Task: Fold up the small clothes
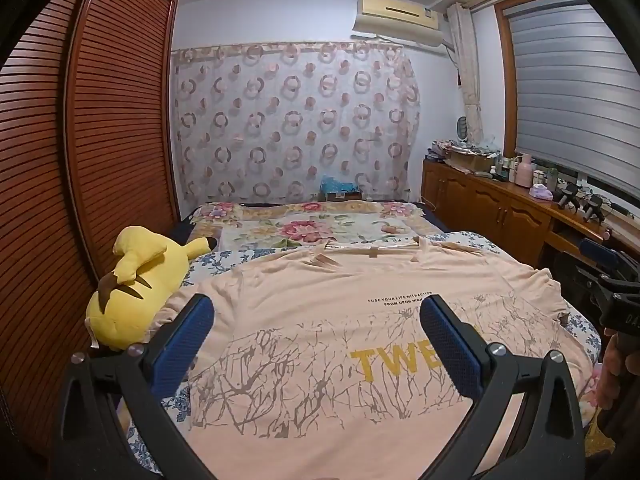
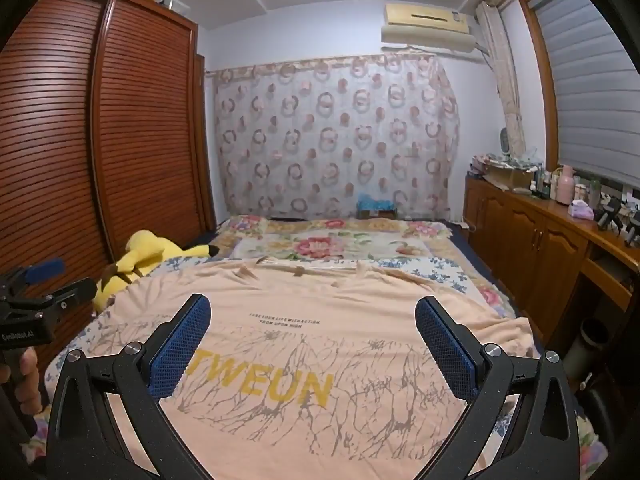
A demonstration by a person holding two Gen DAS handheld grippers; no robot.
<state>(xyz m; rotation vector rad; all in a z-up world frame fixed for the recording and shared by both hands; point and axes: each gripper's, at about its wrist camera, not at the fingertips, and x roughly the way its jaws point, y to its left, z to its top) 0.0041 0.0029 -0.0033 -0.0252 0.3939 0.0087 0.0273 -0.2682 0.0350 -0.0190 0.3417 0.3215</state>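
While the peach T-shirt [image 1: 320, 312] lies spread flat, print side up, across the near part of the bed [image 1: 304, 228], you have both tools poised above it with nothing between their fingers. Its yellow lettering [image 2: 260, 380] and grey branch pattern face you, with two small lines of dark text above them, and the collar edge sits at the far side, toward the floral quilt [image 2: 332, 244]. Your left gripper [image 1: 316, 344] has its blue-padded jaws spread wide over the shirt's left half, tilted slightly downward and clear of the cloth. Your right gripper [image 2: 312, 344] is just as wide apart over the right half, also holding nothing. From the right wrist view you can see your left hand [image 2: 24, 380] wrapped around its handle at the frame's left edge. A yellow plush toy [image 1: 136, 288] lies on the bed just beside the shirt's left edge, against the slatted wooden wardrobe [image 1: 80, 160]. Past the quilt hangs a curtain with ring patterns [image 1: 296, 120], an air conditioner [image 1: 400, 16] is mounted above it, and a cluttered wooden sideboard [image 1: 500, 204] runs along the right wall under a lowered blind [image 1: 572, 88]
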